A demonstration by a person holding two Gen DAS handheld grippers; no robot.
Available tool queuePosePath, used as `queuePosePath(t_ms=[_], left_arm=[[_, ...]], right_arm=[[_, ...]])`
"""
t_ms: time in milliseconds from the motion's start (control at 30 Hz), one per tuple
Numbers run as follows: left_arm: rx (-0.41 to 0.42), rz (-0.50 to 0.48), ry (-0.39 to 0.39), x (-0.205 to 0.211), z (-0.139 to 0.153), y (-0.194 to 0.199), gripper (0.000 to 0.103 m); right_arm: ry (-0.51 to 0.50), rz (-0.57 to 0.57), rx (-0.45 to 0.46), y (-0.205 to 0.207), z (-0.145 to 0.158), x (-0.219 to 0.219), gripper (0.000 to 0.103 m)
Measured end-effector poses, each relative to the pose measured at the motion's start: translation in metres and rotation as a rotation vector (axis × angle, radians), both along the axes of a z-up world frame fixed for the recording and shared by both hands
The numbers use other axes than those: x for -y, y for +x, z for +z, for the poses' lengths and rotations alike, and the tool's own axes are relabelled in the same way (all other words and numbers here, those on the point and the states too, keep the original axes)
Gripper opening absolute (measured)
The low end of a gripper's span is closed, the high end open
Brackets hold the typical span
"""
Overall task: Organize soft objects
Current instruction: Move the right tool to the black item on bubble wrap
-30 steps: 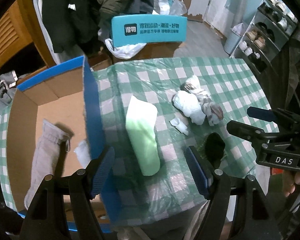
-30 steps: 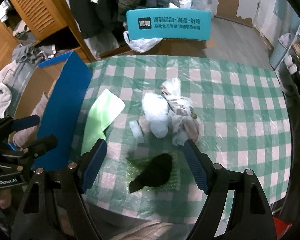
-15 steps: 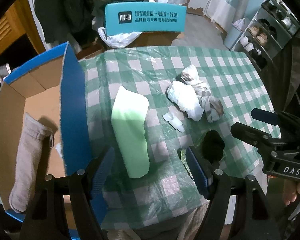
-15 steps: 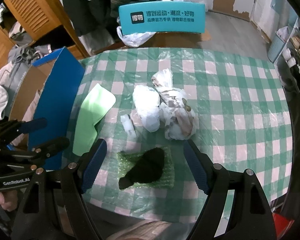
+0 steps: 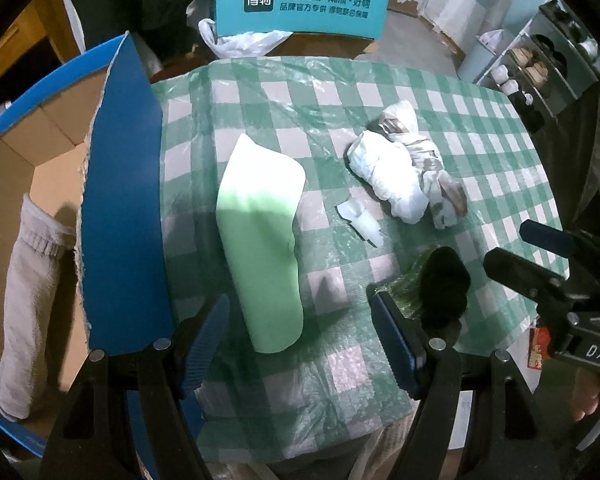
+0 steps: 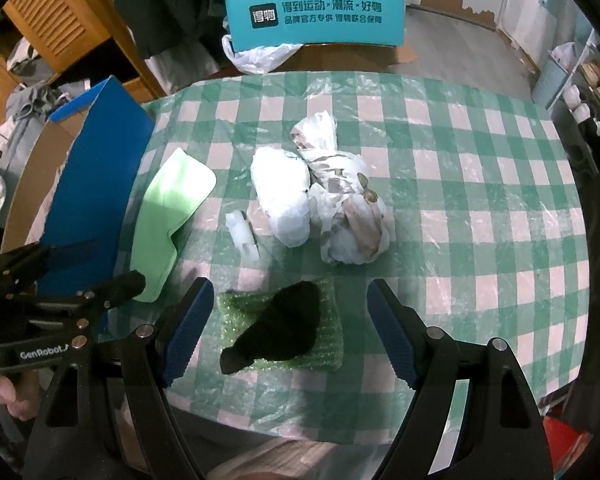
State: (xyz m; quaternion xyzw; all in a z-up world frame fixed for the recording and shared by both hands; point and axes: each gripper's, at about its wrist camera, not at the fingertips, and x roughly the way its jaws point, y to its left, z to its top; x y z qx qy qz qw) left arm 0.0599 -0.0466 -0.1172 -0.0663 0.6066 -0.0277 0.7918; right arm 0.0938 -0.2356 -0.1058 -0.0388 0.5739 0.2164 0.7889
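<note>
A folded green cloth [image 5: 260, 240] lies on the checked table [image 5: 380, 92], just ahead of my open, empty left gripper [image 5: 300, 340]. It also shows in the right wrist view [image 6: 168, 220]. A black soft item [image 6: 280, 328] lies on a green bubble-wrap pad [image 6: 332, 344], between the fingers of my open, empty right gripper [image 6: 290, 332]. Two white bundles [image 6: 284, 196] [image 6: 348, 216] lie mid-table. A small white piece [image 6: 242, 236] lies beside them. A grey towel [image 5: 24, 300] lies in the cardboard box [image 5: 120, 208] at the left.
A teal chair back [image 5: 300, 4] with a white plastic bag [image 5: 240, 40] stands behind the table. Shoe shelves [image 5: 540, 64] stand at the far right. A wooden cabinet [image 6: 60, 24] and hanging clothes are at the back left.
Both grippers have moved nearer the table. The left one shifted right from the box toward the green cloth. The right one has closed in over the black item. Both stay open.
</note>
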Motion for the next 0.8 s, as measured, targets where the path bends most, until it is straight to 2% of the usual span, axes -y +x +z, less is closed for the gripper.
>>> queuePosePath(t_ms=[300, 533, 800], left_arm=[[0.006, -0.011, 0.012, -0.004, 0.000, -0.003, 0.075], [-0.006, 0.025, 0.016, -0.019, -0.004, -0.004, 0.075], [-0.024, 0.023, -0.020, -0.016, -0.008, -0.009, 0.075]], right_arm=[[-0.024, 0.000, -0.017, 0.000, -0.011, -0.003, 0.079], [-0.034, 0.007, -0.039, -0.001, -0.021, -0.007, 0.079], [-0.064, 0.020, -0.068, -0.002, -0.036, -0.013, 0.079]])
